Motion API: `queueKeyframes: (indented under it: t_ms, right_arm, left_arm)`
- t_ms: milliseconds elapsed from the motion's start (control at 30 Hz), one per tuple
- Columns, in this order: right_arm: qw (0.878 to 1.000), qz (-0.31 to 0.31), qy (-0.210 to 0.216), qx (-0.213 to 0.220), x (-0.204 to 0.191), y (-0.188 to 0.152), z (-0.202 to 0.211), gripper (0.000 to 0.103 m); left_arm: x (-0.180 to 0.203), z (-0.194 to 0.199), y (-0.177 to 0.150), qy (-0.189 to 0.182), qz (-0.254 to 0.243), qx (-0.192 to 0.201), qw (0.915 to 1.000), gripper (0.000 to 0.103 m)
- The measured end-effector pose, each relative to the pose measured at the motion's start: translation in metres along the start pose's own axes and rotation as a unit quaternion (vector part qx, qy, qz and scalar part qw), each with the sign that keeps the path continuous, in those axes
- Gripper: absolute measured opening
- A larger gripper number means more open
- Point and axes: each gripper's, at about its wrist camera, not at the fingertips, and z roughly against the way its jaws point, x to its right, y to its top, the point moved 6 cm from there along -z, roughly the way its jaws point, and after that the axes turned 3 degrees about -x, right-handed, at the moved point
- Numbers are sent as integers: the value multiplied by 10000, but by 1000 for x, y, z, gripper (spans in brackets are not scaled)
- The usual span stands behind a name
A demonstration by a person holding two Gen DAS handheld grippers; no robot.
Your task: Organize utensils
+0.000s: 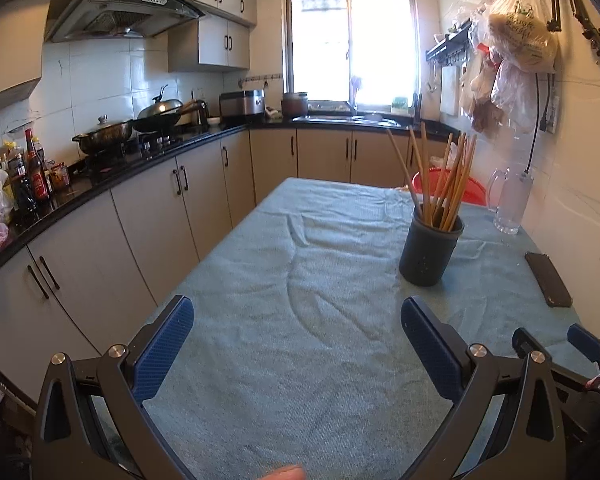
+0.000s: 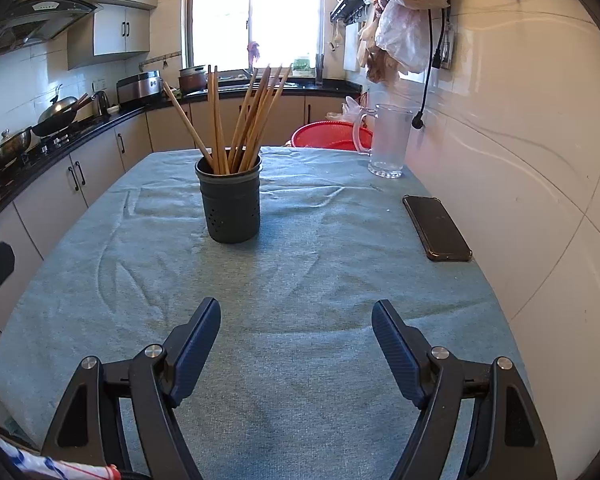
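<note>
A dark round utensil holder (image 1: 430, 250) (image 2: 230, 202) stands upright on the table's blue-green cloth (image 1: 300, 280) (image 2: 300, 280). Several wooden chopsticks (image 1: 444, 176) (image 2: 244, 120) stand in it, fanned out. My left gripper (image 1: 296, 312) is open and empty, low over the cloth, with the holder ahead to its right. My right gripper (image 2: 296, 314) is open and empty, with the holder ahead and slightly left. The right gripper's fingers (image 1: 580, 338) show at the lower right of the left wrist view.
A black phone (image 2: 436, 226) (image 1: 548, 278) lies on the cloth near the right wall. A clear glass jug (image 2: 388, 140) (image 1: 510, 200) and a red basket (image 2: 332, 134) (image 1: 468, 188) stand at the far end. Kitchen counter and cabinets (image 1: 100, 220) run along the left.
</note>
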Motion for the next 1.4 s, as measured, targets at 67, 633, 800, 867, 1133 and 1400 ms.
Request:
queueKeyframes:
  t_ms: [67, 633, 800, 867, 1133, 1400]
  right_arm:
    - [10000, -2, -10, -8, 0, 0, -2, 82]
    - [9998, 117, -77, -111, -4, -5, -19, 82]
    - [9997, 165, -104, -117, -6, -5, -21, 82]
    - [9997, 183, -124, -91, -7, -5, -21, 82]
    - [9995, 254, -124, 150, -10, -2, -16, 82]
    - [9994, 308, -116, 91, -13, -3, -21, 83]
  left_arm:
    - [1, -2, -2, 24, -25, -22, 10000, 103]
    - [6, -23, -11, -49, -76, -318, 9995, 103]
    - [6, -27, -13, -45, -75, -376, 9993, 103]
    - [5, -29, -13, -41, -60, -399, 9992, 103]
    - [6, -34, -13, -20, -62, -423, 9991, 103]
    - [7, -35, -10, 4, -86, -407, 9991, 103]
